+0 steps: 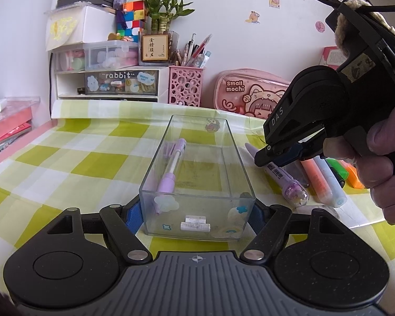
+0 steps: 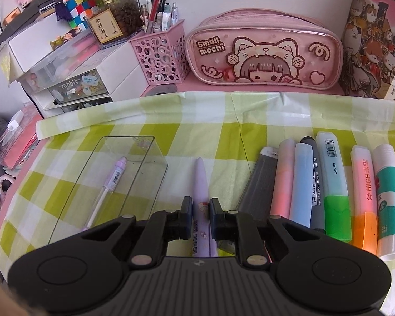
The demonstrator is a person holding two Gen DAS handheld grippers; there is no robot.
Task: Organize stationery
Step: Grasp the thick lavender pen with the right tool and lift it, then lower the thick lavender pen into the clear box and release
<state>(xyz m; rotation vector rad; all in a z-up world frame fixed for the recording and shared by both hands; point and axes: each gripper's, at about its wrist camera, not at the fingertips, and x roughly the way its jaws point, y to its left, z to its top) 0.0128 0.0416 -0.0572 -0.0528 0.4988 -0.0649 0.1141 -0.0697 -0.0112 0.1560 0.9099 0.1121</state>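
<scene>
A clear plastic box (image 1: 197, 173) stands on the green checked cloth and holds one purple pen (image 1: 171, 168). My left gripper (image 1: 196, 216) has its jaws around the box's near end, a blue pad against each side wall. My right gripper (image 2: 200, 212) is closed on a second purple pen (image 2: 201, 181) that lies on the cloth to the right of the box (image 2: 118, 173). In the left wrist view the right gripper (image 1: 271, 155) is at that pen (image 1: 281, 176). A row of highlighters, a marker and a glue stick (image 2: 389, 197) lies to the right.
A pink pen holder (image 2: 160, 52), a pink "Small mochi" pencil case (image 2: 263, 52) and white drawer units (image 1: 108, 79) stand along the wall at the back. Books lie at the left edge (image 1: 5, 131). A printed box (image 2: 374, 39) stands back right.
</scene>
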